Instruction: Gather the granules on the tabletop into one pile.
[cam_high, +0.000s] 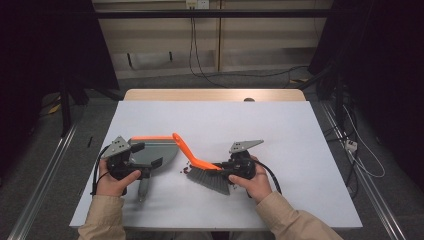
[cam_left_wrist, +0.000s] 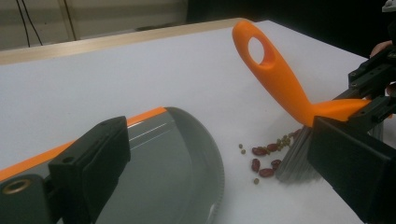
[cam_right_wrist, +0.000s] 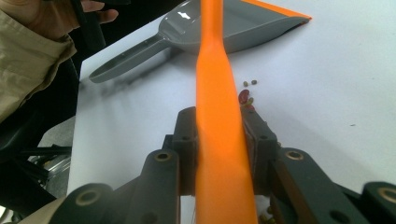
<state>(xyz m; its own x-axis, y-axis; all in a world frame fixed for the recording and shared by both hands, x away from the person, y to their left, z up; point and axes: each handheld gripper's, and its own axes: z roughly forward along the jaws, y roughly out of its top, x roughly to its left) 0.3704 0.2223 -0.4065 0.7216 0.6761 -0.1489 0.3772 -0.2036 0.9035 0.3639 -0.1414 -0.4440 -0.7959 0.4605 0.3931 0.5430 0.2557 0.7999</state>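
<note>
A grey dustpan (cam_high: 161, 148) with an orange front lip lies on the white table (cam_high: 280, 130), its handle pointing toward me. My left gripper (cam_high: 149, 154) hovers over the pan (cam_left_wrist: 177, 158) with its jaws wide apart and nothing pressed between them (cam_left_wrist: 219, 140). My right gripper (cam_high: 216, 167) is shut on the orange handle of a hand brush (cam_high: 187, 150), near its grey bristles (cam_high: 211, 180). The bristles rest on the table beside a small pile of red and green beans (cam_high: 186, 170). The beans (cam_left_wrist: 264, 161) lie between the bristles and the pan's curved side. The handle (cam_right_wrist: 217, 84) runs straight out between the right jaws (cam_right_wrist: 219, 130).
A bare wooden strip (cam_high: 215, 95) borders the table's far edge. Cables (cam_high: 200, 60) trail across the floor behind the table, and dark stands rise at both sides. The pan's grey handle (cam_right_wrist: 126, 60) lies near the table's front edge.
</note>
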